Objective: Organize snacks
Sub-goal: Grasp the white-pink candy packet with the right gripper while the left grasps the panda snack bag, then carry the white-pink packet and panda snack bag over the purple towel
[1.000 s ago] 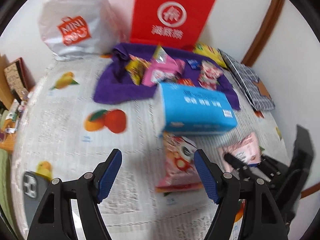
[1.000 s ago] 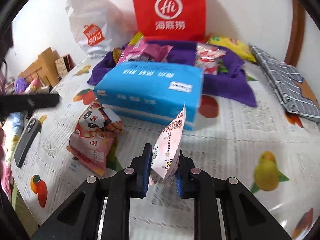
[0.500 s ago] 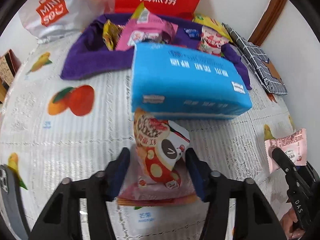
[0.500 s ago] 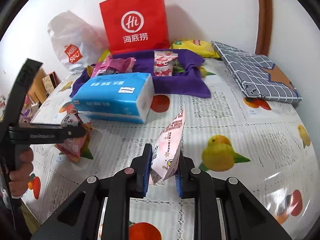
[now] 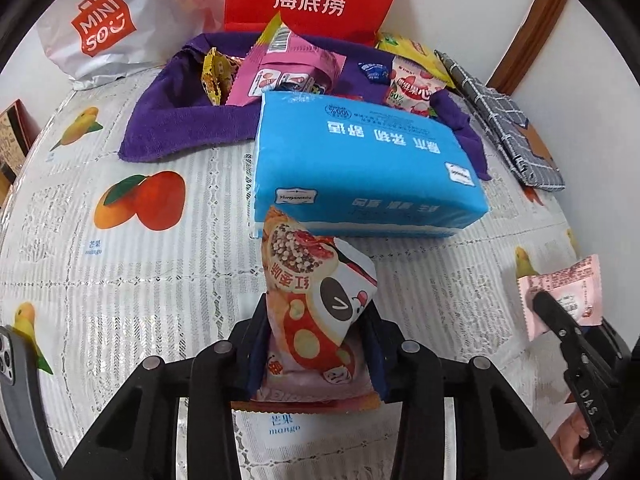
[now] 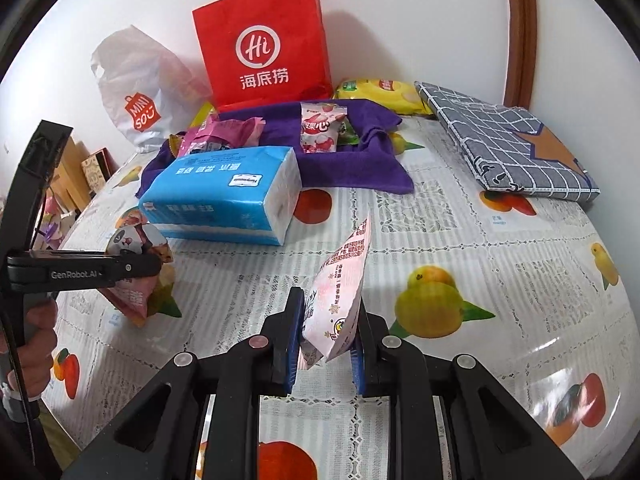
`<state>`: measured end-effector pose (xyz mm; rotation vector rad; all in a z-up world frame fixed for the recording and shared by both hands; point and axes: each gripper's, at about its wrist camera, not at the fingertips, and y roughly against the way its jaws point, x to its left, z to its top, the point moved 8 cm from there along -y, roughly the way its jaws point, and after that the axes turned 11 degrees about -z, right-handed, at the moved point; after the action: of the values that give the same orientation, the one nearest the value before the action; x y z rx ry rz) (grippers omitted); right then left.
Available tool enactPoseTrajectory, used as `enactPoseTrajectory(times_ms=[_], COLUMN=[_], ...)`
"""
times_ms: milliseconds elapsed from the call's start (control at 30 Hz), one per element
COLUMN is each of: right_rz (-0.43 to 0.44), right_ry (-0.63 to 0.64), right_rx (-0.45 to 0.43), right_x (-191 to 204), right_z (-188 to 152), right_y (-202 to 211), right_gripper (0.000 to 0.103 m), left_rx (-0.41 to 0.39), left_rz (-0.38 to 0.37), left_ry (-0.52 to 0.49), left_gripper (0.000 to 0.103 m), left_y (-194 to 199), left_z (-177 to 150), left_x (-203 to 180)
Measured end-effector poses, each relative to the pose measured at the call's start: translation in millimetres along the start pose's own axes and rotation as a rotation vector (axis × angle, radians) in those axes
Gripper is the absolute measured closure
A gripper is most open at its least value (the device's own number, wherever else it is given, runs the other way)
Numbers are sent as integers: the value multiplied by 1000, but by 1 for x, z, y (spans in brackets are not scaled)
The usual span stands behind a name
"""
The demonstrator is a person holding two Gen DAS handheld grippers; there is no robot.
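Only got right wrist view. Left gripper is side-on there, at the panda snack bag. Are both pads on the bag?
Observer: Yes. In the left wrist view the left gripper has a pad against each side of the panda snack bag. Its jaws have just been closing with the bag between them.
Operator: Anything left of that bag that I'm missing?
Observer: A phone lies on the tablecloth at the far left of that view, well apart from the bag.
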<state>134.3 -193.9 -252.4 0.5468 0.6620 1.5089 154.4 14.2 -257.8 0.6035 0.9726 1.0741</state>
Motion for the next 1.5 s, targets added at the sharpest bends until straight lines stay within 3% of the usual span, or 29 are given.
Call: enactPoseTrajectory(times_ms=[667, 1067, 1500], right_rz=[-1, -4, 98], right_ry=[11, 13, 38], right_rx=[-39, -71, -106], right_x=[7, 15, 48], right_z=[28, 90, 163], right_y=[13, 20, 17], right_gripper=[82, 82, 82], left_rx=[-77, -148, -236], left_rz=[-70, -63, -57], left_ry=[-42, -49, -16], left_gripper=[64, 64, 64], left_y=[37, 68, 103], left_z=[18, 59, 127], left_x=[-21, -21, -8])
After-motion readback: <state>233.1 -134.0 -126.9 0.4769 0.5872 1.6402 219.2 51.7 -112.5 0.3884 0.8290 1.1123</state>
